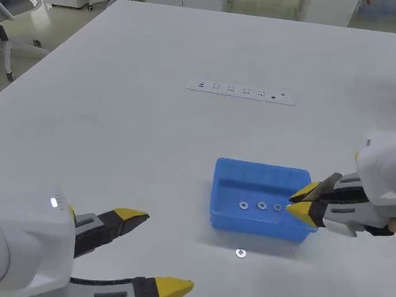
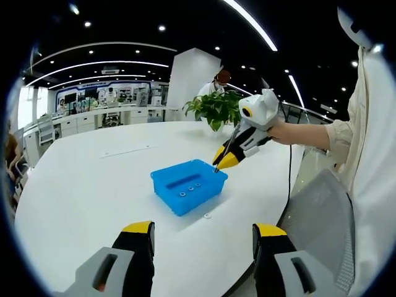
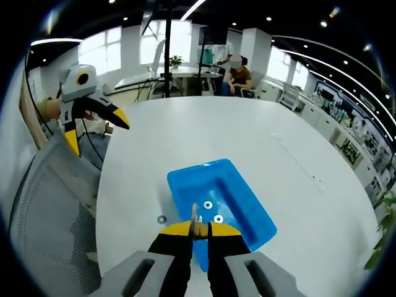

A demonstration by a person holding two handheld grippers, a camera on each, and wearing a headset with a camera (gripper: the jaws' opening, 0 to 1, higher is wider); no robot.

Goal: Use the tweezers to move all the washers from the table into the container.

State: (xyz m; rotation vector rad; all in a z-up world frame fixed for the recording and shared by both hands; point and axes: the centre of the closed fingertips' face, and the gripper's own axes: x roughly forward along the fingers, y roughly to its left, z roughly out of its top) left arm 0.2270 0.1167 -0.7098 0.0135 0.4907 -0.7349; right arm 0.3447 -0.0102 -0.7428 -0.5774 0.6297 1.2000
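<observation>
A blue container [image 1: 290, 177] [image 2: 167, 183] [image 3: 250, 213] stands on the white table with three washers [image 1: 262, 205] [image 2: 190, 188] [image 3: 208, 204] lying in it. One more washer [image 1: 241, 253] [image 2: 207, 216] [image 3: 161, 219] lies on the table just in front of the container. My right gripper [image 1: 299, 205] [image 2: 224, 162] [image 3: 197, 229] is shut on slim tweezers [image 1: 326, 183] [image 3: 194, 215], whose tips hang over the container's near right part. I cannot tell whether the tips hold a washer. My left gripper [image 1: 157, 250] [image 2: 204, 230] [image 3: 96, 131] is open and holds nothing, well left of the container.
A flush power strip [image 1: 241, 91] is set into the table behind the container. A mesh chair [image 3: 43, 210] [image 2: 322, 216] stands at the near table edge. A potted plant [image 2: 216, 108] sits at the far right edge. People sit at another table [image 3: 232, 68].
</observation>
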